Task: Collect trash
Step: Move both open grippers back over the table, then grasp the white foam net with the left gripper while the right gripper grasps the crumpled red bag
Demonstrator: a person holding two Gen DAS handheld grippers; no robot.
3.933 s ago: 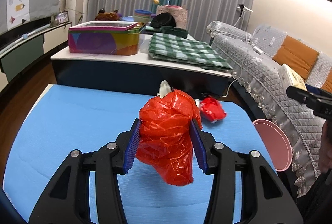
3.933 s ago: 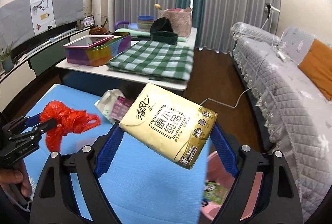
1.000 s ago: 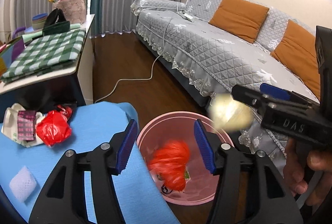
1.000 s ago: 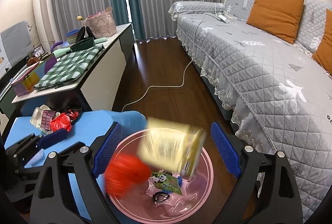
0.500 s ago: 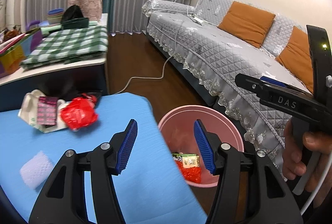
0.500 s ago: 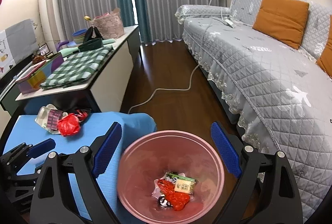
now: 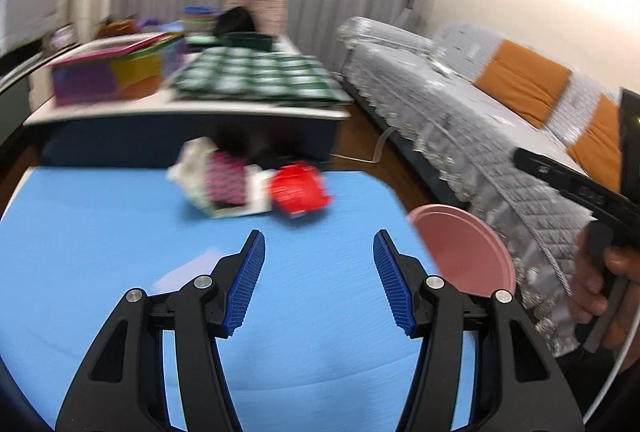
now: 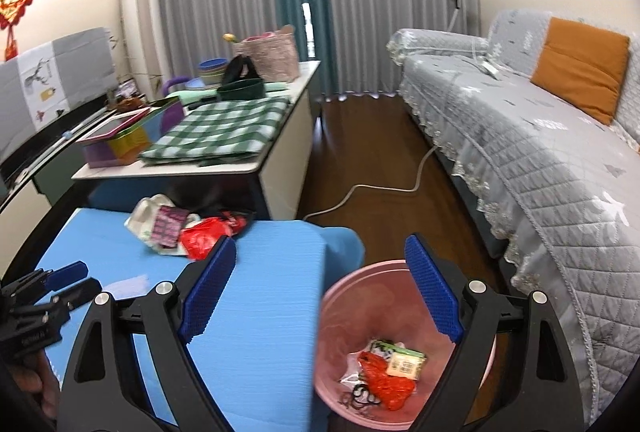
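My left gripper (image 7: 319, 282) is open and empty above the blue table (image 7: 100, 232). A pile of trash lies at the table's far edge: a red plastic bag (image 7: 298, 191), a pink-patterned packet (image 7: 224, 177) and white wrapping (image 7: 192, 167). My right gripper (image 8: 320, 292) is open and empty above the pink bin (image 8: 360, 300), which holds the red bag (image 8: 386, 386) and the tissue pack (image 8: 404, 362). The same pile shows in the right wrist view (image 8: 200, 232). A small white piece (image 8: 128, 286) lies on the table.
A white low table (image 8: 248, 167) with a green checked cloth (image 8: 224, 127) and a colourful box (image 8: 128, 135) stands behind. A grey sofa (image 8: 540, 151) with orange cushions runs along the right. A white cable (image 8: 380, 187) crosses the wooden floor.
The red bag and the tissue pack dropped from my grippers into the pink bin. My left gripper has swung left, back over the blue table toward the pile. The right stays over the bin.
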